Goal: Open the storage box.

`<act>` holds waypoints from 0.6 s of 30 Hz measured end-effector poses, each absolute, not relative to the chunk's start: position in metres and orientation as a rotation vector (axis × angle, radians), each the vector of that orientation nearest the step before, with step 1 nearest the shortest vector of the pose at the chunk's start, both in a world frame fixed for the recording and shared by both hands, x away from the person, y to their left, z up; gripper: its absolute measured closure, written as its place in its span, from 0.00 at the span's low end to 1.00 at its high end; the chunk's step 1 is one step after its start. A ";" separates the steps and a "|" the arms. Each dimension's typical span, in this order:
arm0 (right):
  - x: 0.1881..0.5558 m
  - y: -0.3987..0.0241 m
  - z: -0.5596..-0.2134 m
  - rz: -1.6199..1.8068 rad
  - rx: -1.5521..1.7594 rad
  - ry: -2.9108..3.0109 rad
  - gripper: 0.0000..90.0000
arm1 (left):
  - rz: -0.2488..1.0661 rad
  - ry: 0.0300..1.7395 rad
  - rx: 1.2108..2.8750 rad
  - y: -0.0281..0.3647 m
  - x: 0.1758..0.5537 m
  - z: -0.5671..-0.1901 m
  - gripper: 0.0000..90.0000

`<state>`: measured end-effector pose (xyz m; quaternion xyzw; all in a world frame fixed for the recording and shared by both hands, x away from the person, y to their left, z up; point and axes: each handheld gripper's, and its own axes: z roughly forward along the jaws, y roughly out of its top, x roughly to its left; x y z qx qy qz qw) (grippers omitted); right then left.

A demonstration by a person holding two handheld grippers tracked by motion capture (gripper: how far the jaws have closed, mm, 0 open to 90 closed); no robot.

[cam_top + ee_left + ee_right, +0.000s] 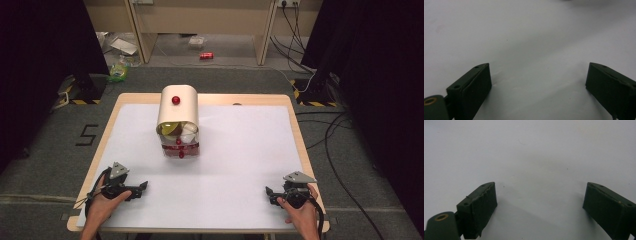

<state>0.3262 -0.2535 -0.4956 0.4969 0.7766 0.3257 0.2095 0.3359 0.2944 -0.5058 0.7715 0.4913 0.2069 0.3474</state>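
A cream, round-topped box (177, 111) with a red knob (175, 100) stands at the middle back of the white table (240, 150). Its near face is clear and shows yellow and white items inside, with red fittings (180, 146) low on the front. My left gripper (142, 187) rests at the front left, held by a hand, jaws wide apart over bare white surface (539, 75). At the front right my right gripper (269, 192) is likewise open, with nothing between its fingers (477, 207).
Beyond the table lies grey floor with a red can (206, 56), scattered litter (120, 70), cables (330, 135) at the right and wooden furniture at the back. Black stands (90, 82) flank the far corners.
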 end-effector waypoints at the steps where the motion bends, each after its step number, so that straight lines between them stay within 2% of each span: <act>1: 0.326 -0.253 -0.496 0.906 1.382 2.160 0.13 | 0.537 1.274 2.001 0.294 0.336 -0.506 0.06; 13: 0.326 -0.253 -0.496 0.907 1.382 2.159 0.13 | 0.535 1.271 1.990 0.296 0.335 -0.505 0.09; 16: 0.326 -0.253 -0.496 0.907 1.382 2.158 0.13 | 0.538 1.261 1.956 0.296 0.334 -0.502 0.19; 17: 0.326 -0.253 -0.496 0.906 1.379 2.159 0.13 | 0.524 1.256 1.931 0.295 0.334 -0.500 0.15; 18: 0.326 -0.253 -0.496 0.907 1.382 2.158 0.13 | 0.519 1.246 1.916 0.293 0.334 -0.499 0.18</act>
